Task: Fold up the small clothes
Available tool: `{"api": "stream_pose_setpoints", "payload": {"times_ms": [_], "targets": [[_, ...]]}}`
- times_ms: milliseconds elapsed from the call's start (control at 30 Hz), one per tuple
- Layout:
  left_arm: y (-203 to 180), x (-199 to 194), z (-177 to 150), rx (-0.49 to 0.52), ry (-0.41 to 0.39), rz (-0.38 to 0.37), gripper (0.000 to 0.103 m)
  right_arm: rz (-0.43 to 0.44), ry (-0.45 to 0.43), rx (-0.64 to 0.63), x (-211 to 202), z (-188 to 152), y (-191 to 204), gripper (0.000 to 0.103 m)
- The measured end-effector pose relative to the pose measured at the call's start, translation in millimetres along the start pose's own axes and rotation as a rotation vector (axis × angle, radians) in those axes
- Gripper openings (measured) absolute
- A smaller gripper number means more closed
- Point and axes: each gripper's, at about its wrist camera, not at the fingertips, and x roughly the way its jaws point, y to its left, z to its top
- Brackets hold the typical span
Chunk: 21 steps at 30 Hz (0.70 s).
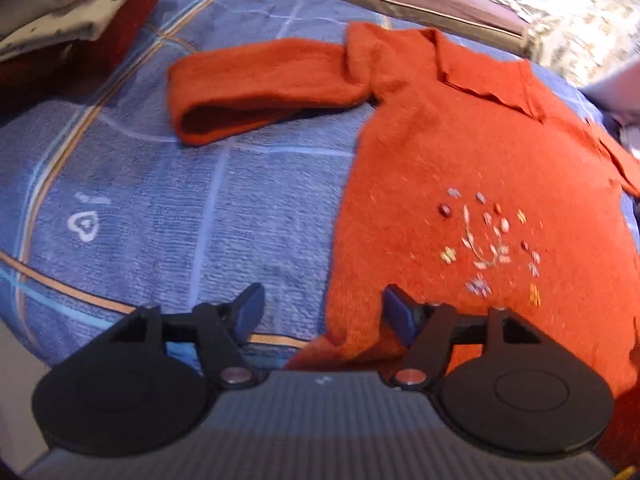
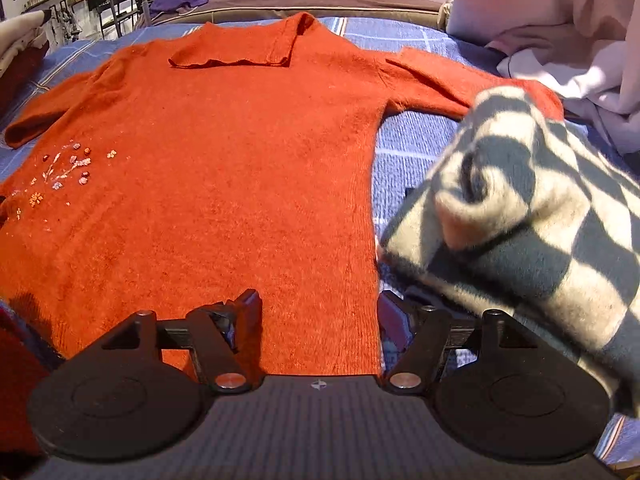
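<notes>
An orange knitted sweater (image 1: 460, 168) lies flat, front up, on a blue checked bedspread (image 1: 160, 208). Small flowers are embroidered (image 1: 488, 240) on it. One sleeve (image 1: 260, 84) stretches out to the left in the left wrist view. My left gripper (image 1: 324, 312) is open over the sweater's lower left hem corner, which lies between the fingers near the right one (image 1: 396, 312); no pad presses on it. In the right wrist view the whole sweater (image 2: 224, 152) shows, collar (image 2: 236, 56) at the far end. My right gripper (image 2: 320, 312) is open wide over the lower right hem.
A black-and-white checked fleece cloth (image 2: 520, 208) lies bunched just right of the sweater, over its right sleeve end. Pink and white cloth (image 2: 560, 40) is piled at the back right. Stacked folded clothes (image 1: 60, 12) sit at the far left. The bed's padded edge (image 2: 320, 4) runs behind.
</notes>
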Motion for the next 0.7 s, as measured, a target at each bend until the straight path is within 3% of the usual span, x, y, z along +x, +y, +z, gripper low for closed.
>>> {"api": "stream_pose_setpoints", "payload": {"times_ms": [100, 167, 233, 300, 400, 533, 567, 600, 633, 700], "targets": [[4.3, -18.4, 24.1, -0.051, -0.037, 0.004, 0.085, 0.03, -0.066, -0.018, -10.9, 26.9, -4.0, 0.103], [-3.1, -34.4, 43.7, -0.051, -0.092, -0.01, 0.088, 0.038, -0.092, -0.036, -11.8, 51.1, -10.3, 0.103], [-19.2, -46.9, 61.8, -0.027, -0.152, -0.046, 0.098, 0.03, -0.123, -0.081, -9.0, 74.5, -16.1, 0.103], [-46.3, -51.0, 79.2, 0.027, -0.194, -0.095, 0.102, -0.016, -0.151, -0.152, -0.8, 103.2, -23.3, 0.101], [-101.5, -44.8, 103.4, 0.136, -0.167, -0.154, 0.102, -0.06, -0.178, -0.179, 15.6, 143.0, -38.1, 0.098], [-179.3, -59.1, 134.5, 0.221, -0.225, -0.315, 0.102, -0.131, -0.141, -0.276, 60.2, 177.7, -47.9, 0.092], [-198.5, -65.0, 143.8, 0.242, -0.249, -0.377, 0.102, -0.15, -0.121, -0.301, 77.1, 181.7, -50.3, 0.077], [-213.7, -68.8, 151.3, 0.258, -0.268, -0.422, 0.103, -0.163, -0.098, -0.316, 91.9, 184.2, -52.9, 0.051], [-227.6, -70.6, 157.7, 0.274, -0.28, -0.444, 0.103, -0.159, -0.077, -0.325, 104.7, 185.6, -57.8, 0.044], [-254.7, -68.0, 163.0, 0.309, -0.293, -0.425, 0.103, -0.138, -0.059, -0.341, 123.7, 185.8, -63.3, 0.042]]}}
